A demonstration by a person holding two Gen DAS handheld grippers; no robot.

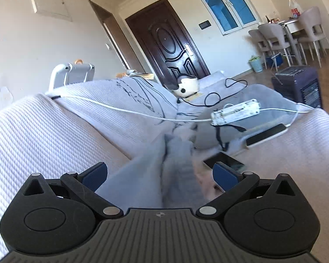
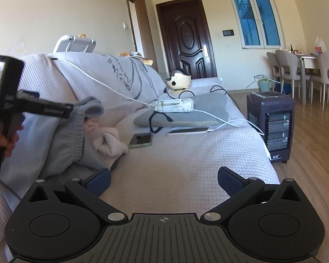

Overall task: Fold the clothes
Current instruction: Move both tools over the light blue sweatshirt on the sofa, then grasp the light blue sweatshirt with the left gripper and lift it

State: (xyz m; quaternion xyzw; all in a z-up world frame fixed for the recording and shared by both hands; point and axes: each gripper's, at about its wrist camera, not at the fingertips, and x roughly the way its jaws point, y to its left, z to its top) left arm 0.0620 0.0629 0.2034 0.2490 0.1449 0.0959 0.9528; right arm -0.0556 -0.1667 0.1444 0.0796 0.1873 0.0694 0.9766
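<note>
Right wrist: ribbed grey garment (image 2: pixel 76 129)

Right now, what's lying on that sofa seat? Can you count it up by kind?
Garments: 2, a grey one and a pink one
Phones: 2, one by the pink garment, one by the cushion
Cushions: 1
Power strips: 1
Total: 6
</note>
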